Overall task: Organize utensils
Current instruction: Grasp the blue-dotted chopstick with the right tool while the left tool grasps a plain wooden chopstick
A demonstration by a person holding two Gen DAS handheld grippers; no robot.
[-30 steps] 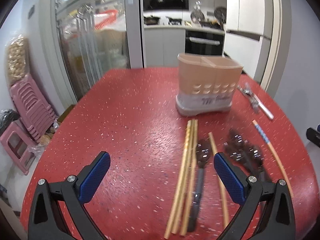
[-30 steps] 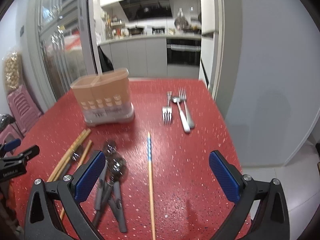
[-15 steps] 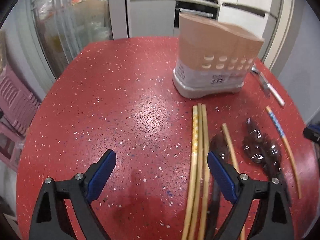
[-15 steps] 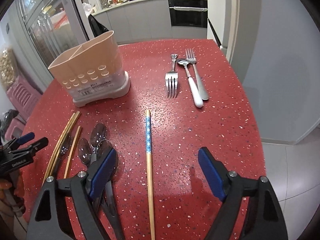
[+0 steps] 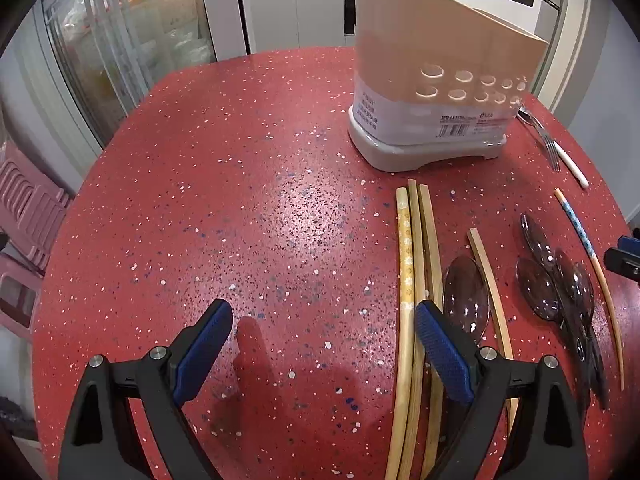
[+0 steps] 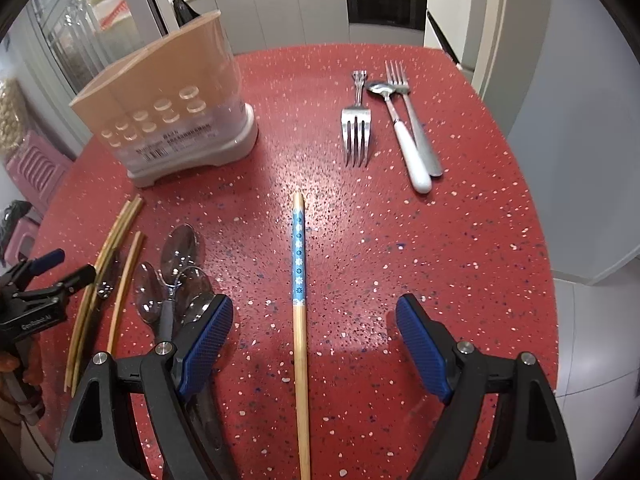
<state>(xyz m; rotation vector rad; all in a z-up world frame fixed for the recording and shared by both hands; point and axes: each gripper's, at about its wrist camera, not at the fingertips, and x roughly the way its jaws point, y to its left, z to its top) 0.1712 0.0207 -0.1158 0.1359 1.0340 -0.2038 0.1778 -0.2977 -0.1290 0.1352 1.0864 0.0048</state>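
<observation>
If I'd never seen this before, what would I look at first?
Probably the bright red speckled table with cutlery scattered on it. A chopstick with a blue flowery band lies between the right gripper's open blue pads, and a tall beige utensil holder stands at the back left, with forks to its right.

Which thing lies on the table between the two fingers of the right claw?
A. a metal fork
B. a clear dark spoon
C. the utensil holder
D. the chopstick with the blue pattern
D: the blue-patterned chopstick runs up the gap of the open right claw, untouched by either pad.
</observation>
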